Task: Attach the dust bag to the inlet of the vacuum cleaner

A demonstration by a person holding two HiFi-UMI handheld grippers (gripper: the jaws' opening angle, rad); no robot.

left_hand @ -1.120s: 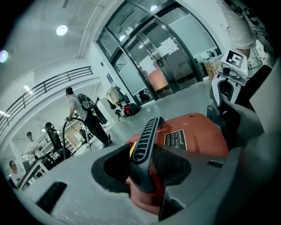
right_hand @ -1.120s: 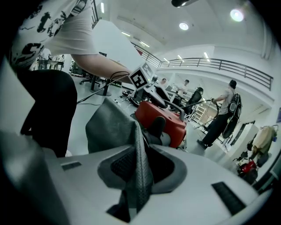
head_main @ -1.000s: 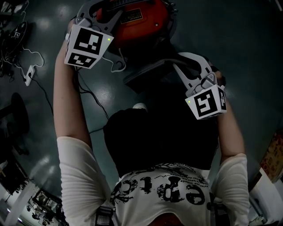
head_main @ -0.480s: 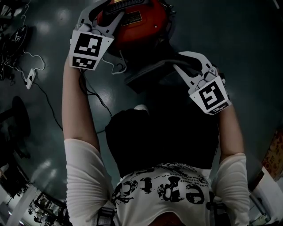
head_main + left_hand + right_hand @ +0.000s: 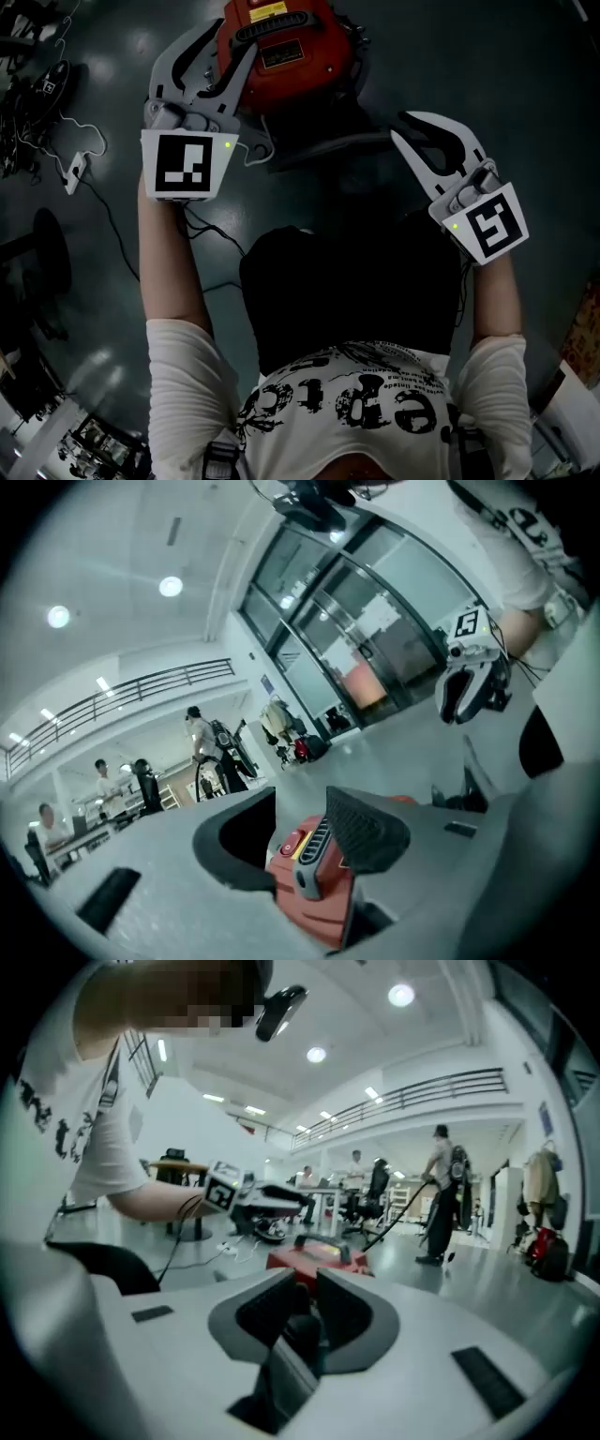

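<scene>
Since a second ago both grippers have come up toward the head camera. The left gripper (image 5: 232,39), then low against the top of the glossy red vacuum cleaner (image 5: 281,47), now hangs above it. Its jaws are spread wide on nothing, and the red body shows through the gap. Its square-marked cube (image 5: 185,166) now faces the camera flat. The right gripper (image 5: 400,127) has drawn off to the right of the dark flat panel (image 5: 319,150) that lies against the vacuum's near side, and its cube (image 5: 489,225) has rolled. Its jaws stand a narrow slit apart, with no visible grip on anything. A dark shape (image 5: 300,1330) low in that slit cannot be identified. The vacuum stands on the dark shiny floor (image 5: 525,75), its far end cut off by the frame edge. The panel is too dim to tell whether it is the dust bag.
</scene>
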